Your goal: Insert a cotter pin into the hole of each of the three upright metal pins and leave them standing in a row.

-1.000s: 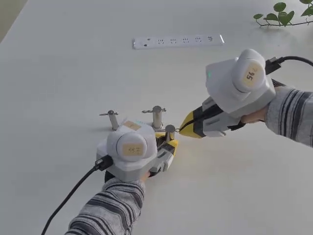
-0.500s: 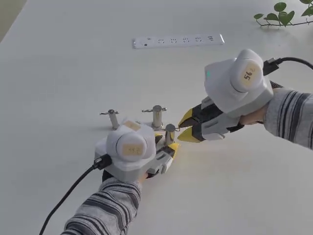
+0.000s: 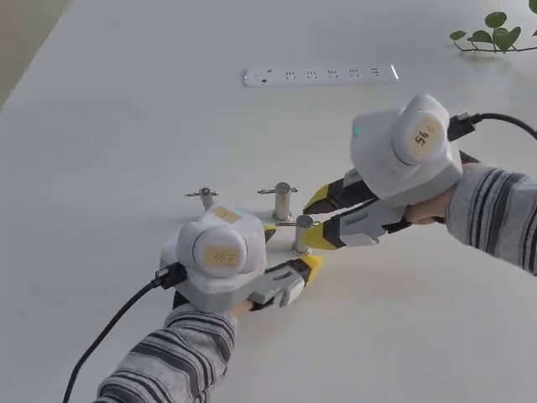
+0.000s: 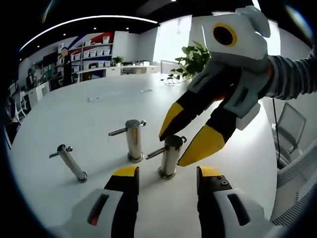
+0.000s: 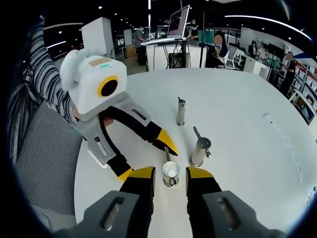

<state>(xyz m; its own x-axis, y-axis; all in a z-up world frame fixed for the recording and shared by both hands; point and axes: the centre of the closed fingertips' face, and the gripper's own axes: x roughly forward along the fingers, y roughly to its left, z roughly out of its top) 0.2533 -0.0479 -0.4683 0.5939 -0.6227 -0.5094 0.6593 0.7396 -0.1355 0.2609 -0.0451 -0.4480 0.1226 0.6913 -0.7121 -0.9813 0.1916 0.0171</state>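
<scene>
Three upright metal pins stand on the white table, each with a cotter pin through its head: the far-left pin (image 3: 206, 198) (image 4: 69, 161), the middle pin (image 3: 283, 201) (image 4: 132, 140) (image 5: 199, 150) and the nearest pin (image 3: 303, 234) (image 4: 169, 157) (image 5: 171, 172). My right gripper (image 3: 314, 220) (image 5: 171, 174) is open, its yellow-tipped jaws flanking the nearest pin's head; it enters the left gripper view from the right. My left gripper (image 3: 289, 247) (image 4: 168, 171) is open just in front of that pin, jaws either side of its base without touching.
A white power strip (image 3: 319, 75) lies at the back of the table and a leafy plant (image 3: 495, 29) at the back right corner. A black cable (image 3: 117, 332) trails from the left gripper. Office desks and people stand far behind.
The right gripper, shut beside the nearest pin a second ago, has opened and now straddles the pin's head. The left gripper has opened and drawn back slightly. The head camera shifted.
</scene>
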